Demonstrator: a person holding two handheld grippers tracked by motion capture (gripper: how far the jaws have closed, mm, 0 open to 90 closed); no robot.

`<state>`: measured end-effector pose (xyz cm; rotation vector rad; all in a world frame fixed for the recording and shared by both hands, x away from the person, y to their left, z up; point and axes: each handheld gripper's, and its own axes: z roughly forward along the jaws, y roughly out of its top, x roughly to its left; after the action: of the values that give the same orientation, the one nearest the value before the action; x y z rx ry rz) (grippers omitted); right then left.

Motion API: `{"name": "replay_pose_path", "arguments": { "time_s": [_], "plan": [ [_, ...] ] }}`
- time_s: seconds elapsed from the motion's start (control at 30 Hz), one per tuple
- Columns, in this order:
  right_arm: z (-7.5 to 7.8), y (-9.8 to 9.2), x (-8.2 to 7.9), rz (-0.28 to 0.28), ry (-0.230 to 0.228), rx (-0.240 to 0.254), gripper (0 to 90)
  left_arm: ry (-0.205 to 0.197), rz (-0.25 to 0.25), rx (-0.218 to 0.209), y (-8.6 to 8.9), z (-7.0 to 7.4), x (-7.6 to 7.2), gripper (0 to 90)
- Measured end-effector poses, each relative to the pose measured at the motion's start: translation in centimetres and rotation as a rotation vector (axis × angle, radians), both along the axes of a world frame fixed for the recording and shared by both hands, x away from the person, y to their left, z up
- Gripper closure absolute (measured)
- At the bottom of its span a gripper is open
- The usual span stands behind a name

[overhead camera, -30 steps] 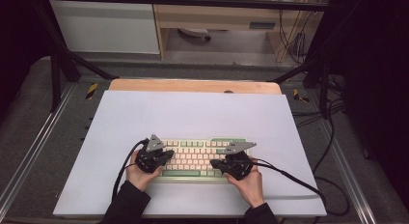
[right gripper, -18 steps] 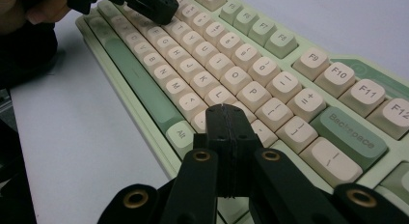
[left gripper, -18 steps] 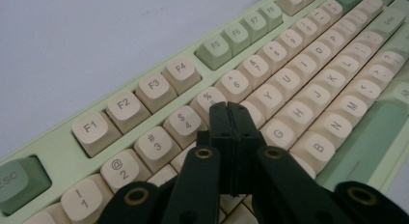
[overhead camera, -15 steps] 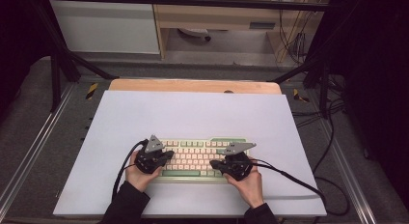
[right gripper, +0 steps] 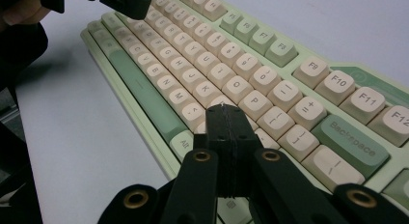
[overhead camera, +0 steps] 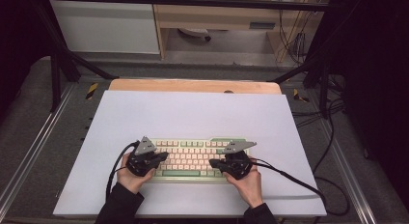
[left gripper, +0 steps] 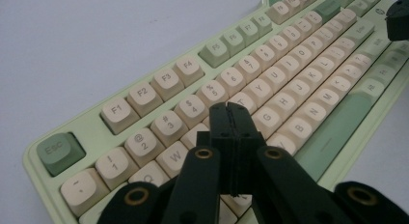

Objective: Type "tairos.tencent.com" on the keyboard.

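Nothing moved, left gripper (overhead camera: 164,156) and right gripper (overhead camera: 212,162) jaws clenched empty over green-cream plastic keyboard (overhead camera: 190,156).

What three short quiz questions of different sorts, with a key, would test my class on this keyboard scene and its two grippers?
1. True or false: both grippers have their jaws pressed together with nothing between them.
2. Which colour is the Esc key? A) cream B) green C) black
3. Fill in: the keyboard lies on a pale ____ that covers the wooden table.

Key
1. True: the left gripper and the right gripper are both shut and empty above the keys.
2. B
3. mat
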<state>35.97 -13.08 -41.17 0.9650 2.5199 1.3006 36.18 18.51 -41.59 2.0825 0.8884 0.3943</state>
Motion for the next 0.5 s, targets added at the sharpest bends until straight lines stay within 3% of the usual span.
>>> {"name": "replay_pose_path", "arguments": {
  "time_s": [0.5],
  "plan": [
    [0.4, 2.0, 0.9, 0.001, 0.003, 0.011, 90.0, 0.007, 0.029, -0.008, 2.5, -0.3, -1.2, 90.0]
  ]
}}
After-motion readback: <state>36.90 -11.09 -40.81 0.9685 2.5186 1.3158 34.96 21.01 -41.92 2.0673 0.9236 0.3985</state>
